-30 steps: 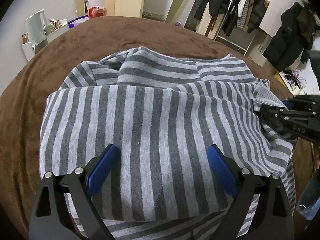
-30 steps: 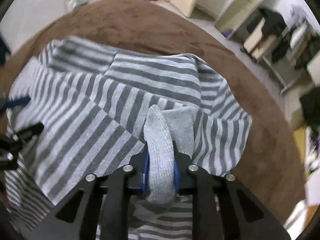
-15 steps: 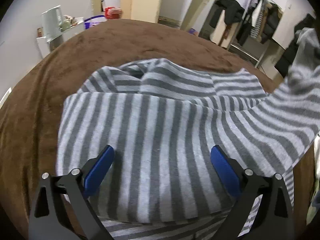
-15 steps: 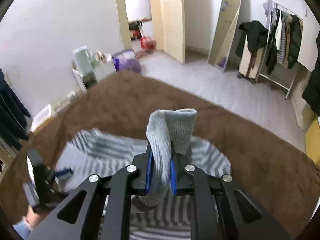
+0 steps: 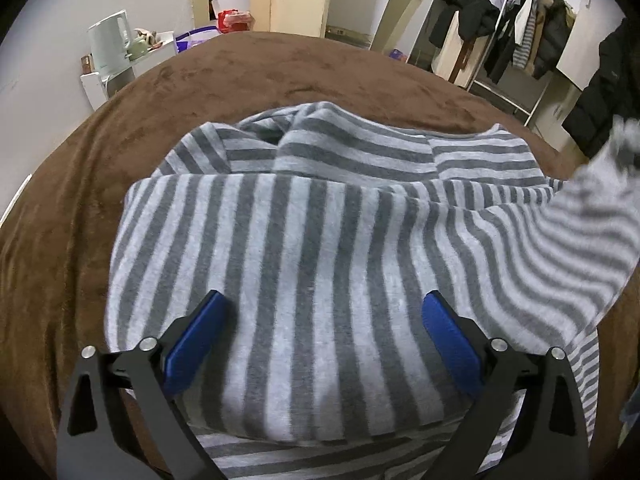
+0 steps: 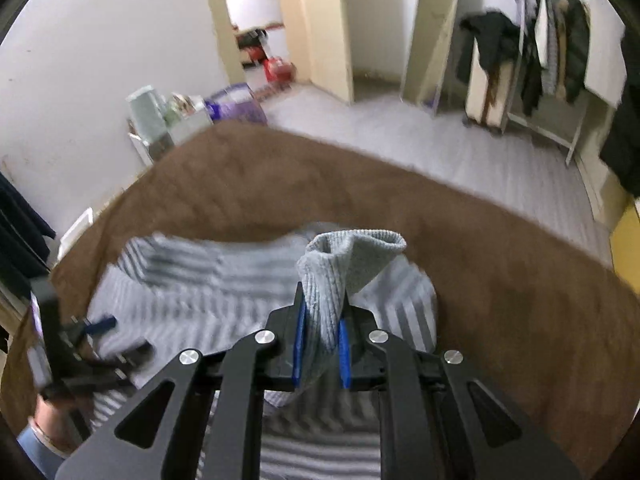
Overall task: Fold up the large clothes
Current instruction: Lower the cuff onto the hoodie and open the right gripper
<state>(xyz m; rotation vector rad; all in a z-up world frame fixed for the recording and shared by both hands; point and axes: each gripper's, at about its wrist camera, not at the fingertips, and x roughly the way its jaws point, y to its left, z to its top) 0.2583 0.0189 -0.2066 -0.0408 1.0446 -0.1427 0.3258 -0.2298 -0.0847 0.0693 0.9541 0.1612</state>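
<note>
A large grey striped sweater lies partly folded on a brown blanket. My left gripper is open, its blue pads resting over the folded body near the front edge. My right gripper is shut on the sweater's ribbed grey cuff and holds the sleeve lifted above the bed at the right. The sweater shows blurred below in the right wrist view, with the left gripper at its left.
A white kettle stands on a small shelf beyond the bed's left corner. A clothes rack with dark coats and a leaning mirror stand at the back right. Grey floor lies past the bed.
My right gripper has lifted the cuff from the sweater's right side high above the bed, pulling the sleeve up and out. My left gripper stayed open over the body.
</note>
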